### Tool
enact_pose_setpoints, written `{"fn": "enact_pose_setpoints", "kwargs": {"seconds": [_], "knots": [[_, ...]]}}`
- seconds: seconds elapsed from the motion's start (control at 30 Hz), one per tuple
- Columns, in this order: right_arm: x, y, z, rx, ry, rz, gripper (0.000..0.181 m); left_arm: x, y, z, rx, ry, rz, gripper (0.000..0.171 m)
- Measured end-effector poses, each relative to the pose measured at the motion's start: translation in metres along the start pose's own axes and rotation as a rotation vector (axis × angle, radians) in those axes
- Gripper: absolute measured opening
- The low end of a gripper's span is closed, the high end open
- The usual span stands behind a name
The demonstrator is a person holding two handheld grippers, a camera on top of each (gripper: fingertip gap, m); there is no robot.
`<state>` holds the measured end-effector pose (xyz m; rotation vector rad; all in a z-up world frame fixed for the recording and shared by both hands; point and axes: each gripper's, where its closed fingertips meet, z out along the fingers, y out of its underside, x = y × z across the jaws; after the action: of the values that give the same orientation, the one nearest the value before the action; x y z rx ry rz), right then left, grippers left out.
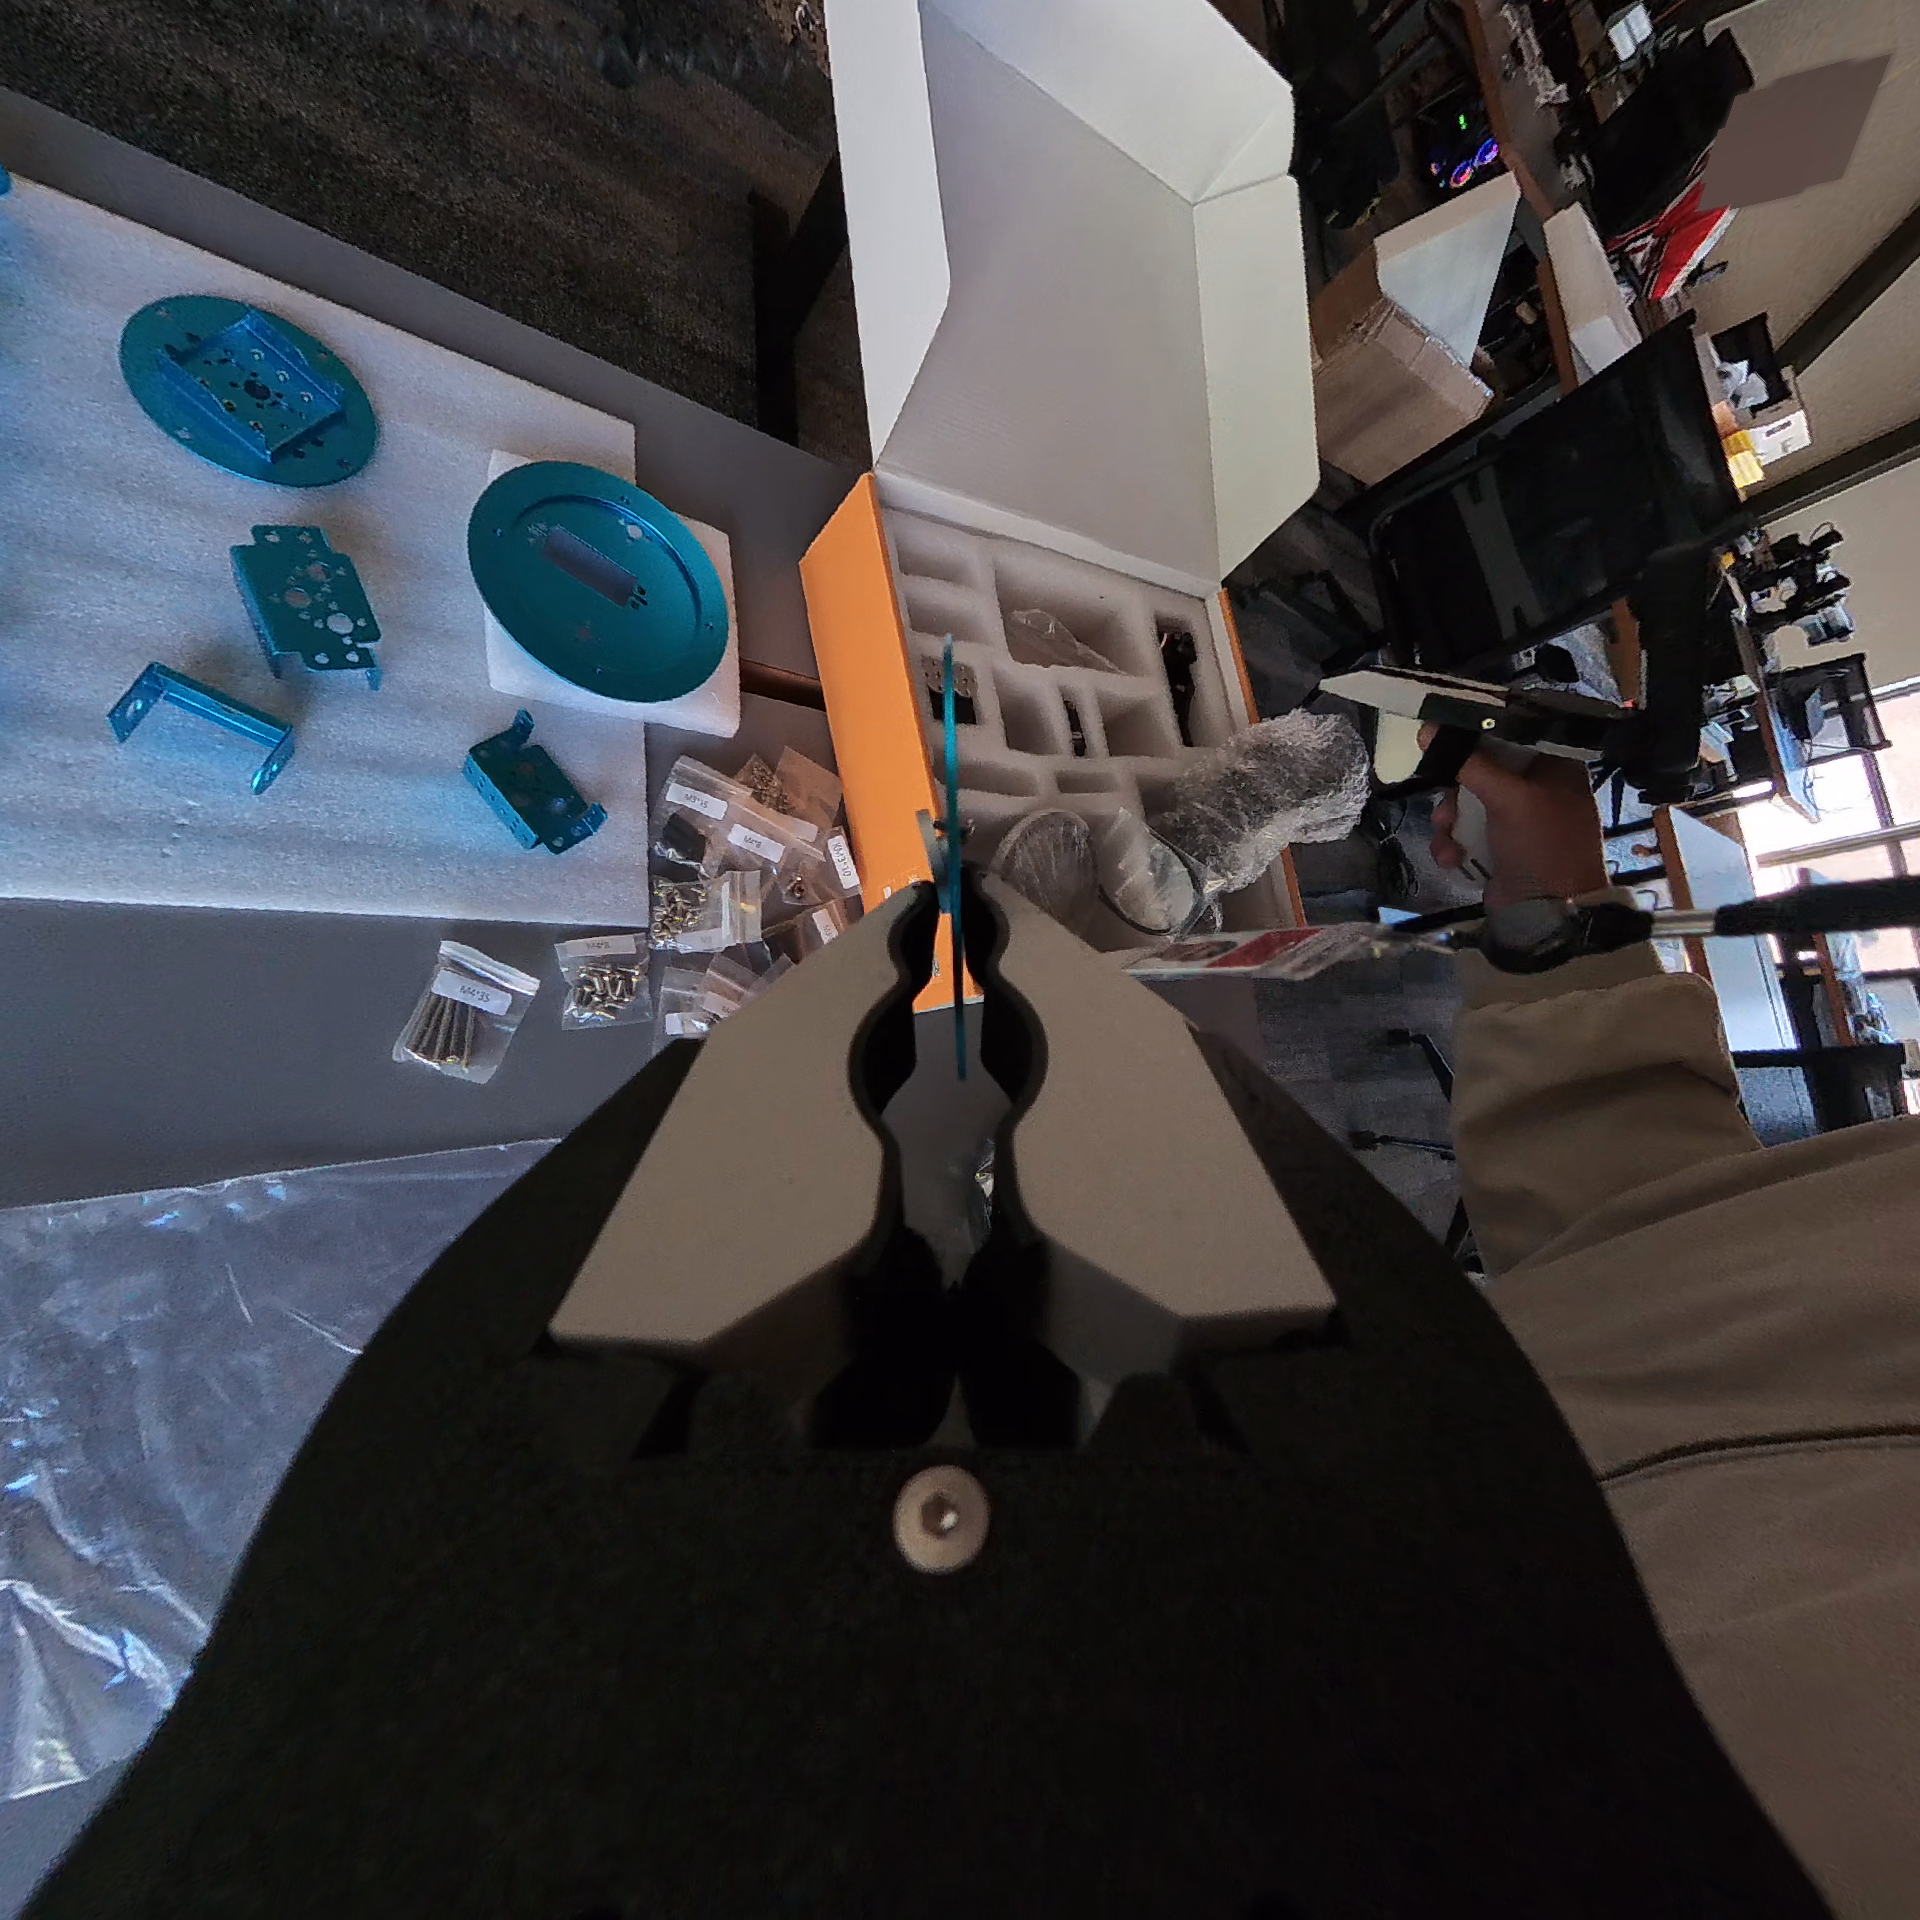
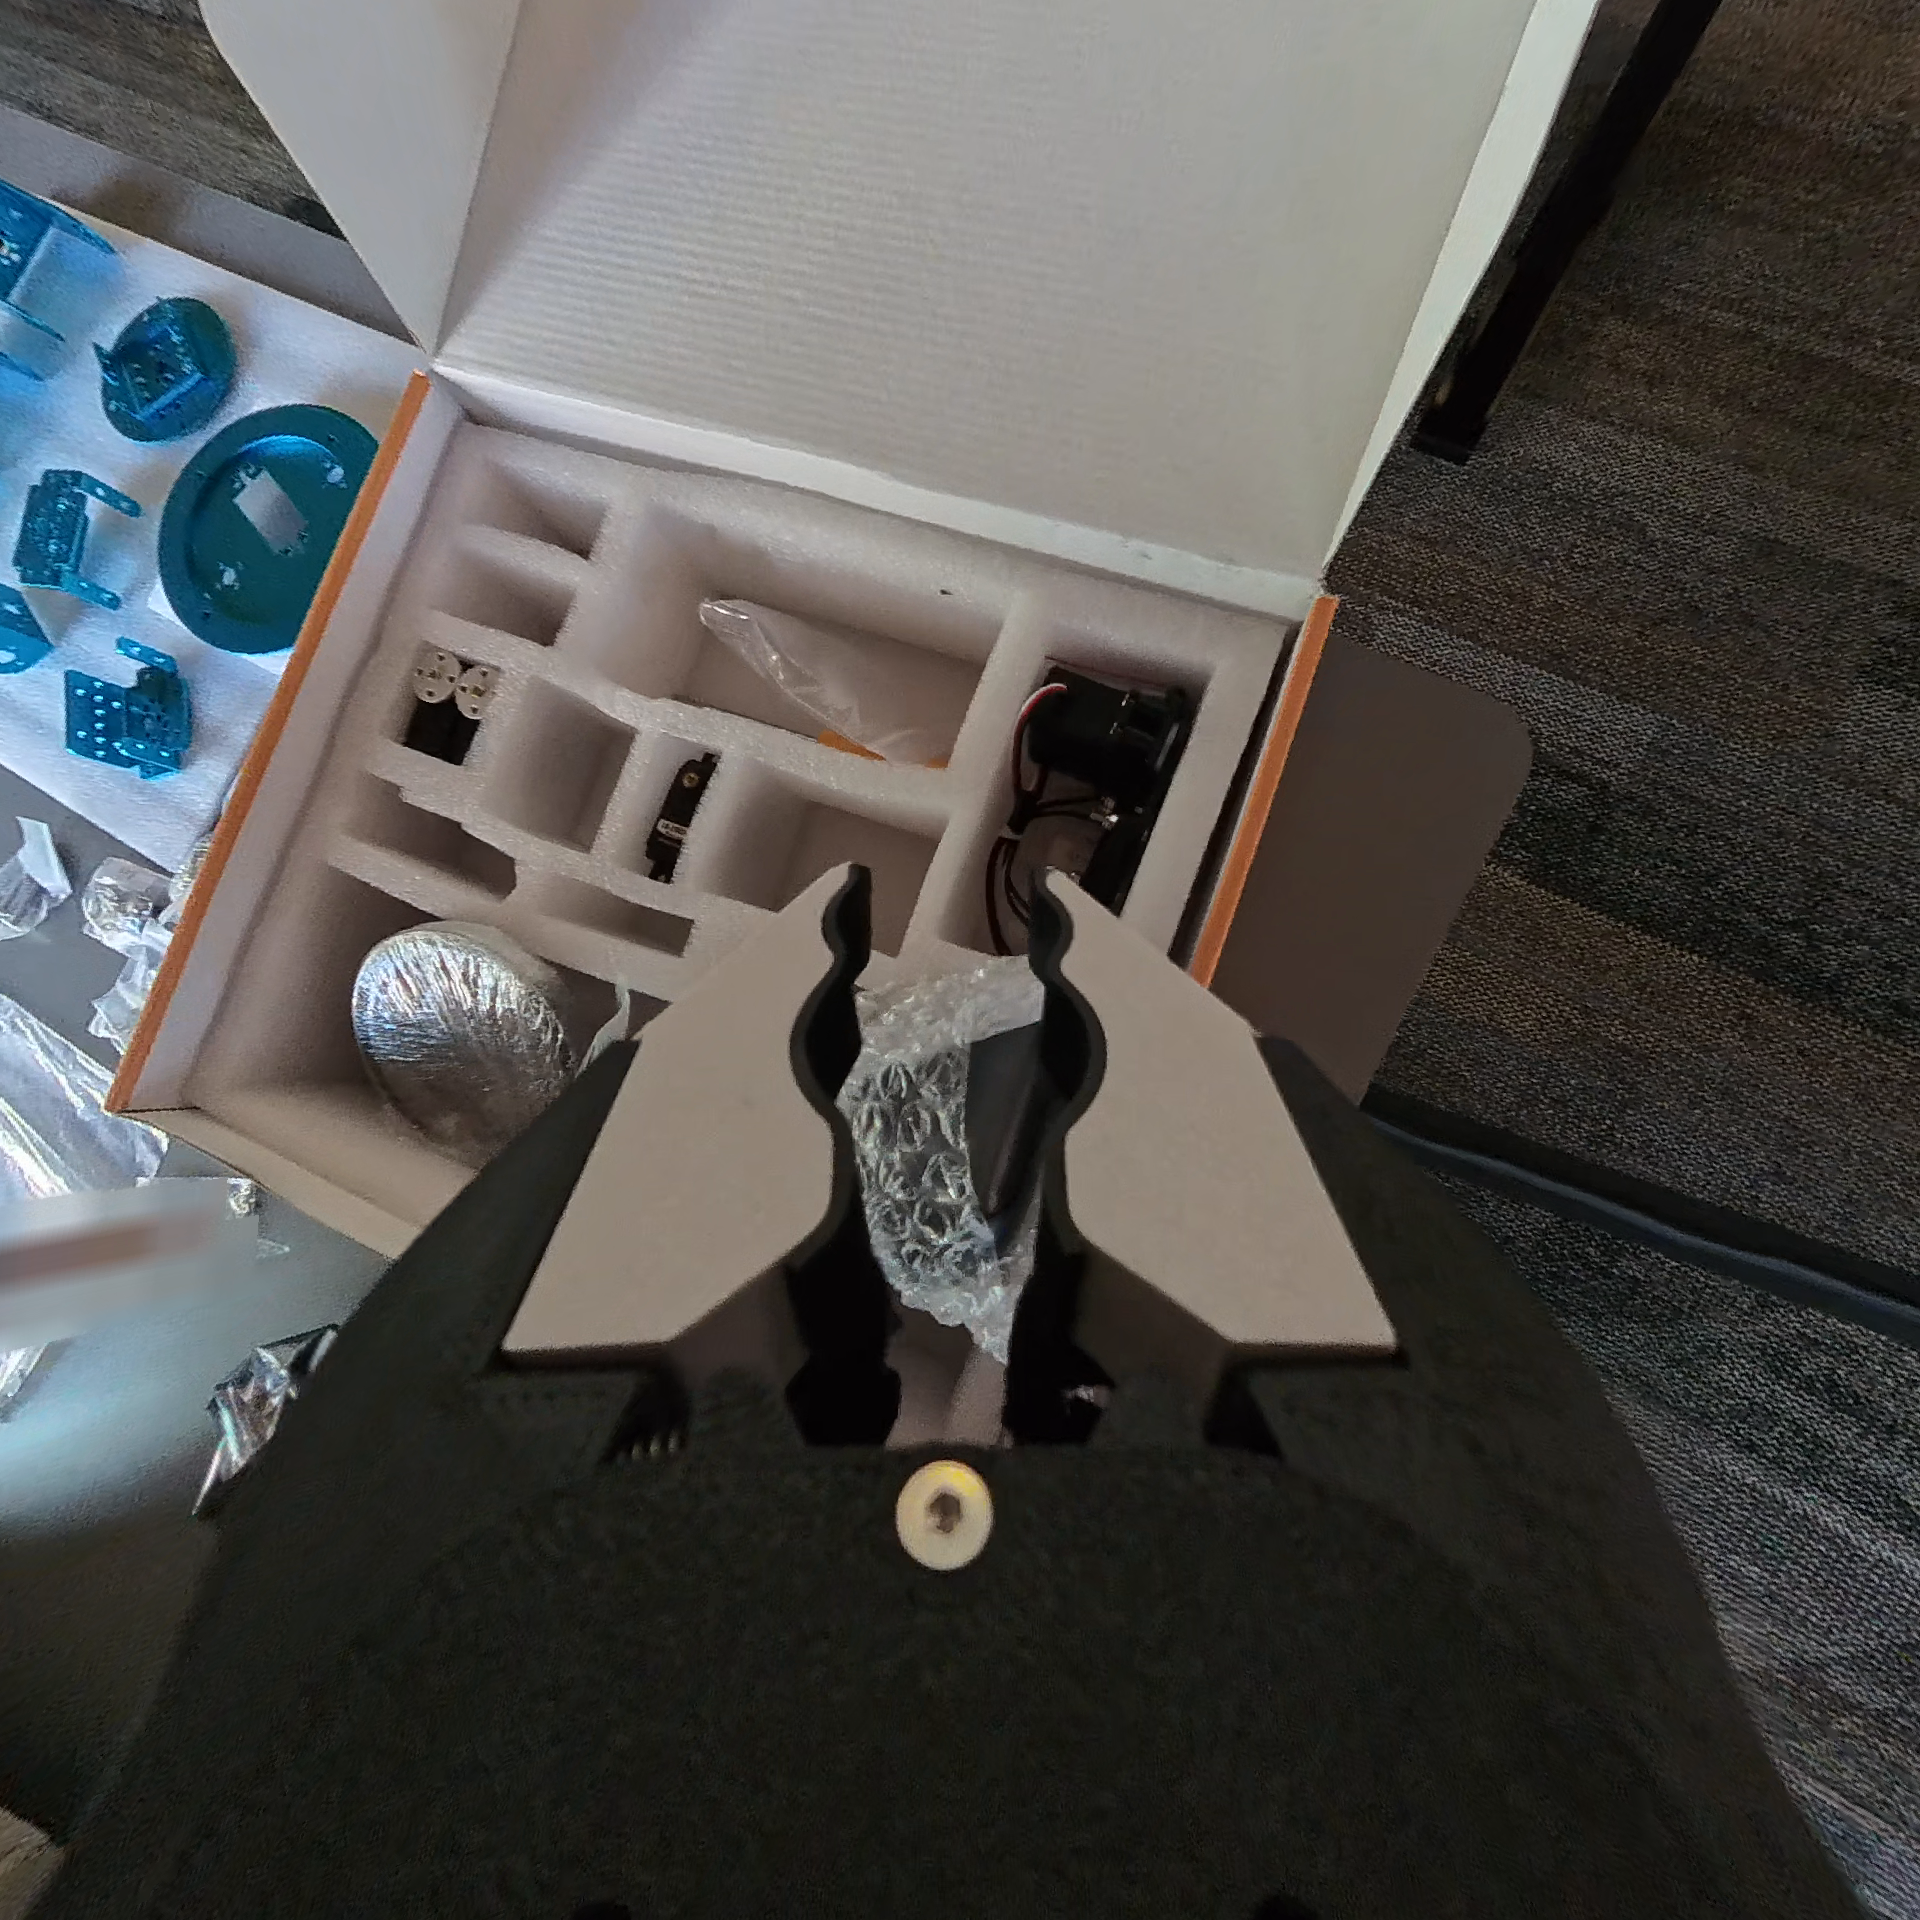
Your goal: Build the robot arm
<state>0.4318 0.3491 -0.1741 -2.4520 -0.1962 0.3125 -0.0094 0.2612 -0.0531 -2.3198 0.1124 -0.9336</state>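
Observation:
My left gripper (image 1: 951, 894) is shut on a thin teal metal plate (image 1: 950, 748), seen edge-on and held upright over the left wall of an open orange box (image 1: 862, 675). My right gripper (image 2: 951, 883) is over the box's (image 2: 270, 748) near right corner. Its jaws close on a bubble-wrapped dark packet (image 2: 914, 1143) that fills the gap between them. The packet also shows in the left wrist view (image 1: 1268, 779), lifted above the box. The box's white foam insert holds a foil-wrapped round item (image 2: 457, 1029), a black servo (image 2: 675, 810) and a black wired module (image 2: 1112, 748).
Teal brackets and a teal ring (image 1: 597, 582) lie on a white foam sheet (image 1: 416, 831) left of the box. Small screw bags (image 1: 727, 862) lie beside the box's wall. A clear plastic bag (image 1: 156, 1403) lies at the near left. The box's white lid (image 2: 935, 260) stands open. The left gripper's tips are roughly 45 cm from the right gripper's.

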Motion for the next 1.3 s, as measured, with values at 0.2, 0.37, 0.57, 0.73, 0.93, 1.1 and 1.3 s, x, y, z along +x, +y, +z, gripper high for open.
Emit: {"fn": "enact_pose_setpoints", "kwargs": {"seconds": [0.2,0.37,0.57,0.73,0.93,1.1,1.3], "knots": [[-0.025,-0.005,0.007,0.017,-0.086,0.038,0.027,-0.003,-0.001,0.002,-0.005,0.013,-0.002,0.005],[-0.068,-0.001,0.019,-0.005,-0.153,0.002,0.026,-0.009,0.002,-0.008,0.011,0.014,-0.011,0.005],[-0.118,0.012,0.036,-0.043,-0.197,-0.070,0.027,-0.025,0.006,-0.030,0.040,0.000,-0.037,0.005],[-0.125,0.013,0.044,-0.045,-0.183,-0.125,0.027,-0.039,0.009,-0.046,0.061,-0.010,-0.060,0.005],[-0.121,-0.017,0.068,-0.161,-0.430,-0.336,0.025,-0.045,0.012,-0.055,0.069,-0.003,-0.073,0.005],[-0.118,-0.005,0.137,-0.373,-0.604,-0.383,0.028,-0.041,0.012,-0.049,0.085,0.026,-0.090,0.005],[-0.089,0.016,0.178,-0.518,-0.497,-0.642,0.021,-0.042,0.015,-0.047,0.072,0.025,-0.072,0.005]]}}
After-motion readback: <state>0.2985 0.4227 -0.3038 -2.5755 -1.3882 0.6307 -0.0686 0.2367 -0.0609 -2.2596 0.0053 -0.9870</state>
